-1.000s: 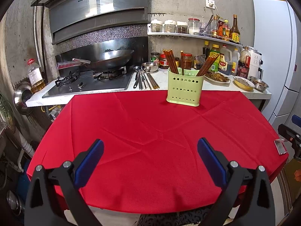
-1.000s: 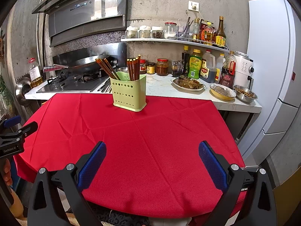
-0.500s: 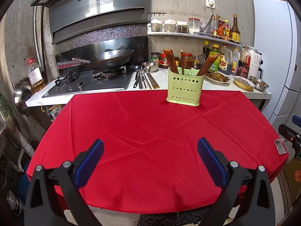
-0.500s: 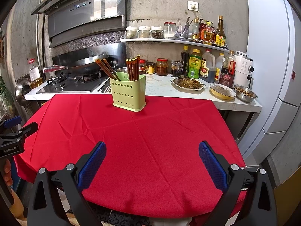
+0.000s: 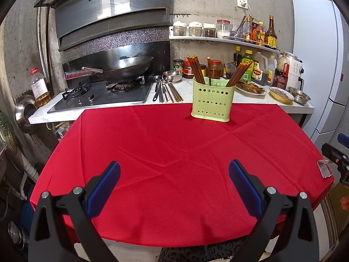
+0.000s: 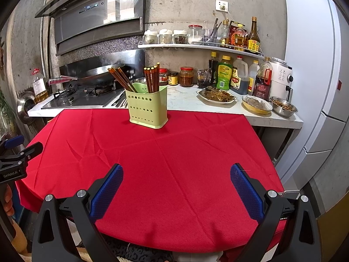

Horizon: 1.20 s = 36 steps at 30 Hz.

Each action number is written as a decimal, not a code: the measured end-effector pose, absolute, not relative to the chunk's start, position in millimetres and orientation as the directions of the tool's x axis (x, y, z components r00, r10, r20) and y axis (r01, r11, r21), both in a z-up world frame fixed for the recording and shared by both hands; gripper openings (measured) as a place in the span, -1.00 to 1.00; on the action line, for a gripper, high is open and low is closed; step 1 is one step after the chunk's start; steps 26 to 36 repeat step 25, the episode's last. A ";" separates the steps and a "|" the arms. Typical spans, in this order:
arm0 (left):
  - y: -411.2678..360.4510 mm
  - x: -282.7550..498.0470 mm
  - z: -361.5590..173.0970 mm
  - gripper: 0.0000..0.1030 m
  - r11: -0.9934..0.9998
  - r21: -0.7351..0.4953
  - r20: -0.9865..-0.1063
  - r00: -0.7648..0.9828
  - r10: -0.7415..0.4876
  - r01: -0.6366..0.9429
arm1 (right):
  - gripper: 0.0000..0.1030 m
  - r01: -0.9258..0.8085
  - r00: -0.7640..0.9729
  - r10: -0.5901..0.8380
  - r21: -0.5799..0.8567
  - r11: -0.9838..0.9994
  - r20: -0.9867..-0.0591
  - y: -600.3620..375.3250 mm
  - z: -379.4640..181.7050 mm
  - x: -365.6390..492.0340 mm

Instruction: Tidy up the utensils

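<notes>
In the left wrist view, the left gripper (image 5: pixel 174 174) hangs over the near edge of the red tablecloth (image 5: pixel 174 152), its blue-padded fingers (image 5: pixel 102 190) spread wide with nothing between them. The green utensil holder (image 5: pixel 212 100) stands upright at 12 o'clock, slightly toward 1, on the cloth's far edge. Brown chopsticks (image 5: pixel 196 68) lean out of its left compartment, more rise at the middle, and another bundle slants toward 1 o'clock on the right. Loose utensils (image 5: pixel 165 91) lie on the white counter at 11 o'clock, just beside the stove (image 5: pixel 98 97), where a wok (image 5: pixel 124 68) sits on a burner. The other gripper's tip shows at 3 o'clock.

In the right wrist view, the right gripper (image 6: pixel 176 179) is likewise splayed apart and empty above the cloth. The holder stands at 11 o'clock, chopsticks fanning toward 10 and 12. Food dishes (image 6: pixel 216 96) sit on the counter at 1 o'clock, the fridge (image 6: pixel 314 87) at 3.
</notes>
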<state>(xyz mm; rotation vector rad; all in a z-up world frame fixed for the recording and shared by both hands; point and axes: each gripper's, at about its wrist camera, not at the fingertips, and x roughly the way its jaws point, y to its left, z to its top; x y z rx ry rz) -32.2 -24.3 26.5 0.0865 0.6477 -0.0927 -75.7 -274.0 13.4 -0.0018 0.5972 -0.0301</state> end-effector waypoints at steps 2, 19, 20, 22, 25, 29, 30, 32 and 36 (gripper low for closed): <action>-25.0 -31.2 26.0 0.88 0.992 0.048 -0.611 0.789 -0.063 0.117 | 0.89 0.030 0.825 -0.030 -0.009 0.999 -0.564 -274.1 12.4 -76.1; -32.5 -32.1 22.8 0.88 0.986 0.071 -0.594 0.800 -0.081 0.153 | 0.89 0.044 0.817 -0.035 0.001 0.999 -0.575 -278.1 9.1 -73.8; -33.0 -31.2 22.3 0.88 0.985 0.084 -0.599 0.798 -0.069 0.148 | 0.89 0.045 0.817 -0.036 0.002 0.999 -0.576 -278.0 9.0 -73.8; -31.3 -28.1 21.0 0.88 0.986 0.096 -0.606 0.794 -0.049 0.134 | 0.89 0.041 0.816 -0.030 0.005 0.999 -0.578 -277.3 7.8 -72.2; -24.1 -20.3 18.1 0.88 0.989 0.053 -0.627 0.776 -0.073 0.136 | 0.89 0.033 0.815 -0.023 0.007 0.999 -0.578 -277.4 3.8 -65.9; -24.1 -20.3 18.1 0.88 0.989 0.053 -0.627 0.776 -0.073 0.136 | 0.89 0.033 0.815 -0.023 0.007 0.999 -0.578 -277.4 3.8 -65.9; -24.1 -20.3 18.1 0.88 0.989 0.053 -0.627 0.776 -0.073 0.136 | 0.89 0.033 0.815 -0.023 0.007 0.999 -0.578 -277.4 3.8 -65.9; -24.1 -20.3 18.1 0.88 0.989 0.053 -0.627 0.776 -0.073 0.136 | 0.89 0.033 0.815 -0.023 0.007 0.999 -0.578 -277.4 3.8 -65.9; -24.1 -20.3 18.1 0.88 0.989 0.053 -0.627 0.776 -0.073 0.136 | 0.89 0.033 0.815 -0.023 0.007 0.999 -0.578 -277.4 3.8 -65.9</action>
